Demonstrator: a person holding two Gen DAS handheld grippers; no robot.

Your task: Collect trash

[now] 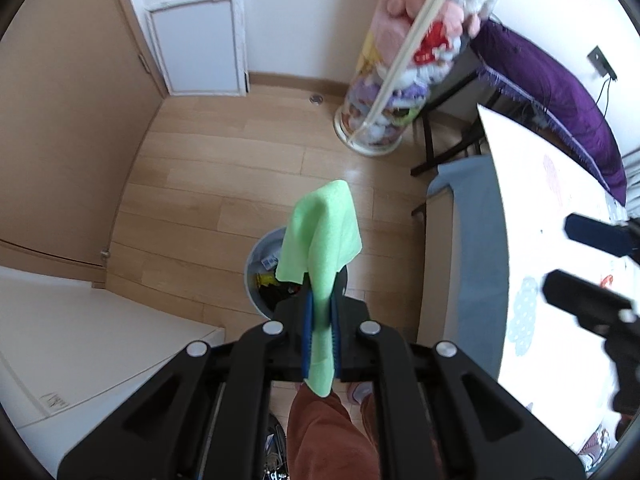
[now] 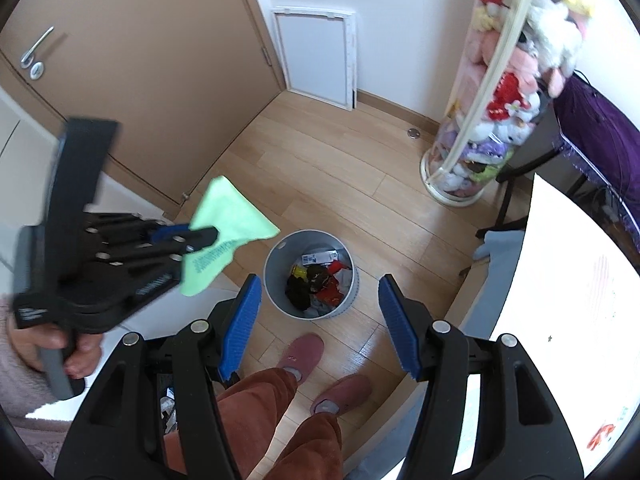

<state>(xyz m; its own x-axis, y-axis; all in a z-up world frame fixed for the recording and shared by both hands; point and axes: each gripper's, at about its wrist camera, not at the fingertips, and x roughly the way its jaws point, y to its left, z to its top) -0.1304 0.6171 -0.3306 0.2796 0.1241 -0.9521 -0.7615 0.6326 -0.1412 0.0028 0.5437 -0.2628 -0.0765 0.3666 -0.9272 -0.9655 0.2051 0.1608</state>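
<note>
A green cloth [image 1: 322,240] was clamped between the narrow fingers of the left gripper [image 1: 320,316] and held above the bin [image 2: 310,276] on the floor. The right gripper [image 2: 320,320] was kept wide open and held nothing.

The light wooden plank floor [image 2: 320,184] carries a round grey waste bin [image 2: 276,292] part-filled with mixed trash, a tall clear cylinder of plush toys [image 2: 452,196] near the wall, and two pink slippers [image 2: 304,354].
</note>
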